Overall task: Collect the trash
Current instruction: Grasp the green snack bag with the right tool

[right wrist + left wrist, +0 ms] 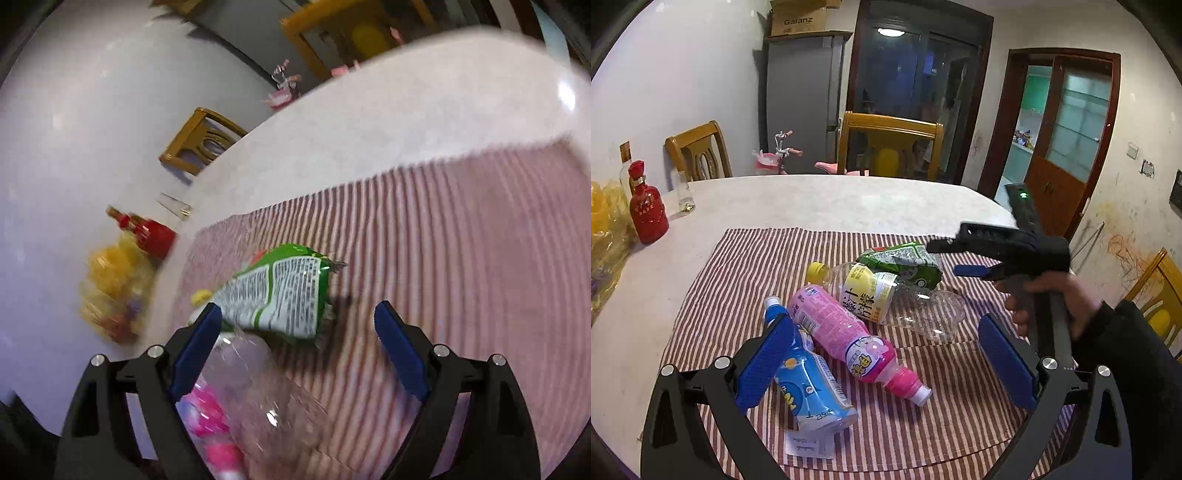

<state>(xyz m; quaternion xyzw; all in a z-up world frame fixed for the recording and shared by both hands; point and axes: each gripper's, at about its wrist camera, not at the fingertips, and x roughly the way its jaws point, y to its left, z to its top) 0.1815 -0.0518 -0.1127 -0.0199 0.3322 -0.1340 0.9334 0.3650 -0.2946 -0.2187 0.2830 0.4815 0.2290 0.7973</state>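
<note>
Trash lies on a striped cloth (923, 424): a blue bottle (812, 384), a pink bottle (849, 336), a clear crushed bottle with a yellow cap (905, 299) and a green wrapper (905, 260). My left gripper (886, 354) is open and empty above the blue and pink bottles. My right gripper (951, 256) shows in the left wrist view, open, beside the green wrapper. In the right wrist view the right gripper (295, 325) is open just above the green wrapper (284, 291), with the clear bottle (258, 391) and pink bottle (210, 410) below.
A red liquor bottle (646, 206), a glass (683, 195) and a yellow bag (605, 229) stand at the table's left edge. Wooden chairs (890, 144) surround the white table (812, 199). A paper slip (809, 443) lies near the blue bottle.
</note>
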